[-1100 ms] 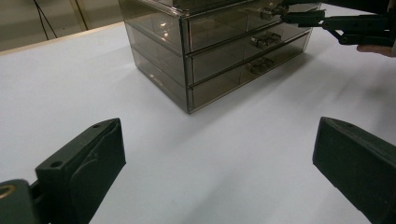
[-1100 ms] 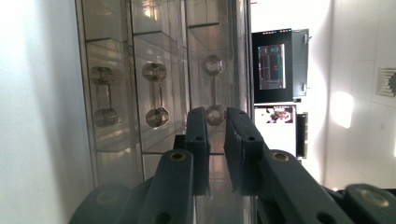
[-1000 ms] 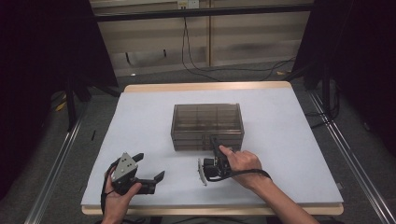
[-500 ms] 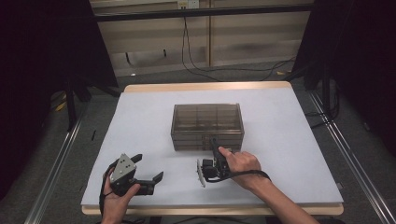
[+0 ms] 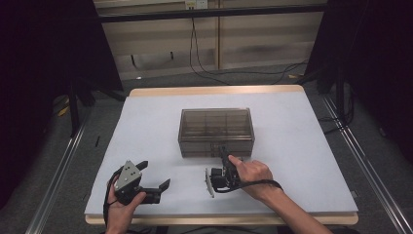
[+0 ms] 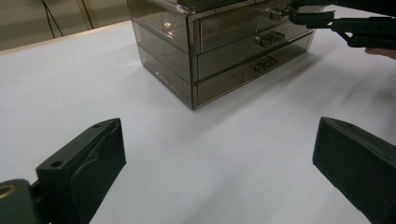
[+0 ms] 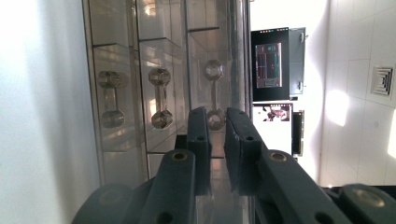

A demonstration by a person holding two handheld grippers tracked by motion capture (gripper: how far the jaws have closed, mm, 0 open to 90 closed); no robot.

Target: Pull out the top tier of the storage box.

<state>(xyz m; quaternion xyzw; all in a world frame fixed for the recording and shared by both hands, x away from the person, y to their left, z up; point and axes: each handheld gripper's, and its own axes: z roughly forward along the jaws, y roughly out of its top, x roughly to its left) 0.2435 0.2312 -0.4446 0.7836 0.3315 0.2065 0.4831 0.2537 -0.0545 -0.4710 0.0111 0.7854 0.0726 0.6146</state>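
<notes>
A smoky see-through drawer box (image 5: 214,124) with three drawers stands in the middle of the white table (image 5: 302,146). My right gripper (image 5: 223,151), rolled onto its side, reaches the box's front. In the right gripper view its jaws (image 7: 216,115) stand nearly together, pinching the lower end of the top drawer's handle (image 7: 215,93); the other two handles (image 7: 159,98) lie to the left. The left gripper view also catches the right gripper (image 6: 327,21) at that handle. My left gripper (image 5: 155,174) rests near the front left of the table, open, with nothing between its jaws (image 6: 217,135).
The table's wooden front edge (image 5: 219,218) runs just below both hands. Cables (image 5: 209,68) lie on the floor beyond the far edge. Metal rails (image 5: 58,170) run along the table's left and right sides.
</notes>
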